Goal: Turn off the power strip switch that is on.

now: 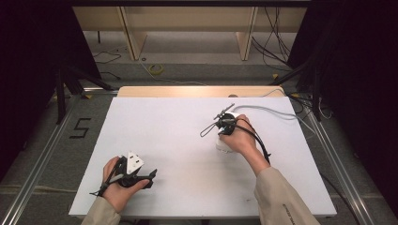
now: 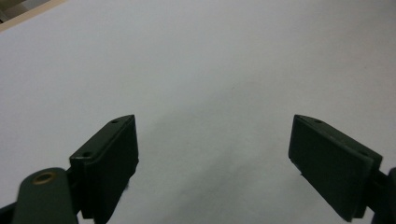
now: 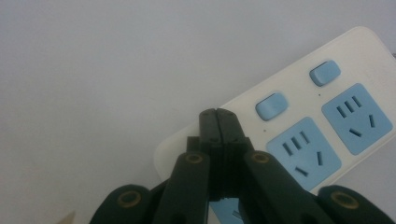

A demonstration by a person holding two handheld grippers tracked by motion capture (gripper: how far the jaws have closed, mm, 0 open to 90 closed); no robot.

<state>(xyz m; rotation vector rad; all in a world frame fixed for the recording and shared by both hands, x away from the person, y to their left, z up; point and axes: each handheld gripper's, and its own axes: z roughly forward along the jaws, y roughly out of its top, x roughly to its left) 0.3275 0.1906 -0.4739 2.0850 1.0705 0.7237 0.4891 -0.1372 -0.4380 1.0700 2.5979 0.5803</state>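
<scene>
Left hand-held gripper (image 1: 151,177): near the front edge of the white rectangular surface (image 1: 178,140), jaws spread wide with nothing between them, bare surface below.
Right hand-held gripper (image 3: 218,114): farther back and to the right, jaws pressed together, nothing pinched, tips over the strip.
White plastic power strip with light-blue sockets and switches (image 3: 327,116): lying flat on the surface under the right hand (image 1: 239,136), its grey cable (image 1: 277,111) trailing to the far right.

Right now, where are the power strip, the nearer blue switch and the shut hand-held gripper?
Power strip (image 3: 359,46): right gripper view, bare white casing near its far end.
Nearer switch (image 3: 271,105): right gripper view, middle of its blue rocker.
Right hand-held gripper (image 3: 217,113): right gripper view, tips of its closed jaws.
</scene>
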